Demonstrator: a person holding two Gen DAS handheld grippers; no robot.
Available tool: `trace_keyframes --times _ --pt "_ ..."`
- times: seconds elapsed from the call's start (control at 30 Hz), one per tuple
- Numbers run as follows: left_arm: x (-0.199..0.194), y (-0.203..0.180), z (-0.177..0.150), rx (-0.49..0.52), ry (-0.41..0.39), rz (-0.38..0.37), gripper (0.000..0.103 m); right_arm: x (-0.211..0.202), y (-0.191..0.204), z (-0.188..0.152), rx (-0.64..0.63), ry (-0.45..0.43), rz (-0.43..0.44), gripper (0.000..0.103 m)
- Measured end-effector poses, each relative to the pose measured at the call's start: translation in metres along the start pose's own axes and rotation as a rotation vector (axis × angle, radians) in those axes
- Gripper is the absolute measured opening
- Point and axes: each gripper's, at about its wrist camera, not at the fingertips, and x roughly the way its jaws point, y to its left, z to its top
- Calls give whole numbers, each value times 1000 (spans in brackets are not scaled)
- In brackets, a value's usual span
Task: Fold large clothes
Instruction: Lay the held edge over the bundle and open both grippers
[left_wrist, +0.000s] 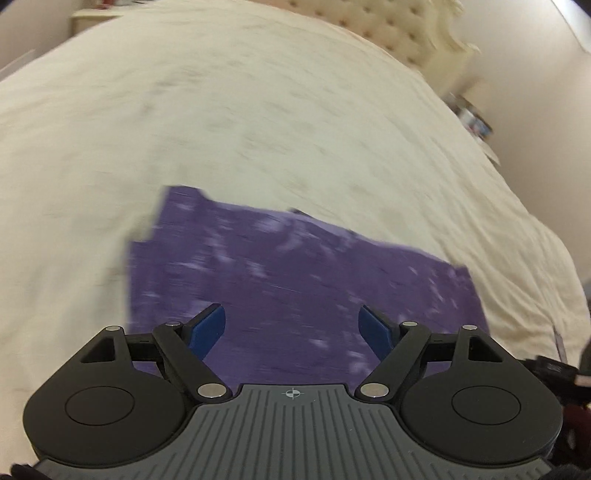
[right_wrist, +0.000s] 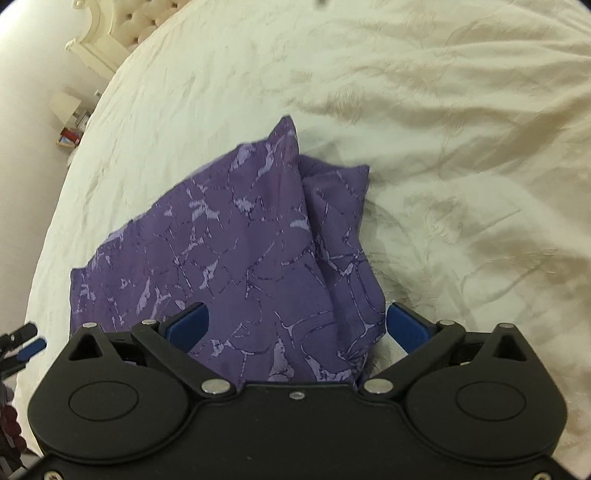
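Purple garment (right_wrist: 236, 258), printed with pale lilac crackle lines, lies folded on the cream bedspread (right_wrist: 461, 166) directly ahead of both of your claws. In the right wrist view it sits in a bunched, roughly triangular heap: its far corner points away from your right claw (right_wrist: 299, 325), and its near edge runs under the claw body. Your right claw has its jaws spread wide, with the blue pads (right_wrist: 186, 325) standing clear of the fabric on either side; the cloth lies between them, but neither pad presses on it, so nothing is gripped.

In the left wrist view the picture is smeared by motion, yet you can see the same purple cloth (left_wrist: 295, 273) spread flat just beyond your left claw (left_wrist: 293, 328). Its jaws are also parted, the blue fingertips (left_wrist: 208, 326) well apart above the fabric, holding nothing.

Beyond the garment from your left claw, at the far end of the bed, stands a tufted cream headboard (left_wrist: 402, 33). Far off to the left of your right claw, a small lamp (right_wrist: 64, 107) sits beside some red and blue items too small to identify.

No brand, label or writing can be read on the garment or on the claws; only a small crosshair mark (left_wrist: 293, 394) shows on the grey ribbed plate of your left claw.
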Motion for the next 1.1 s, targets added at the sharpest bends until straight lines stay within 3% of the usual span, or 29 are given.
trace_keyframes --times 0.27,0.63,0.67,0.8,1.1 --pt "57 -59 -2 80 77 19 78 24 -14 -2 -11 107 48 103" --pt "111 -70 -11 37 151 144 79 49 -30 9 16 201 138 103" --pt "116 -71 -12 42 153 155 80 52 -31 11 15 209 142 103" --pt "131 -76 -14 58 158 165 102 60 -32 16 0 243 158 103" --pt "144 -92 -15 117 148 254 103 62 -46 24 13 300 234 103"
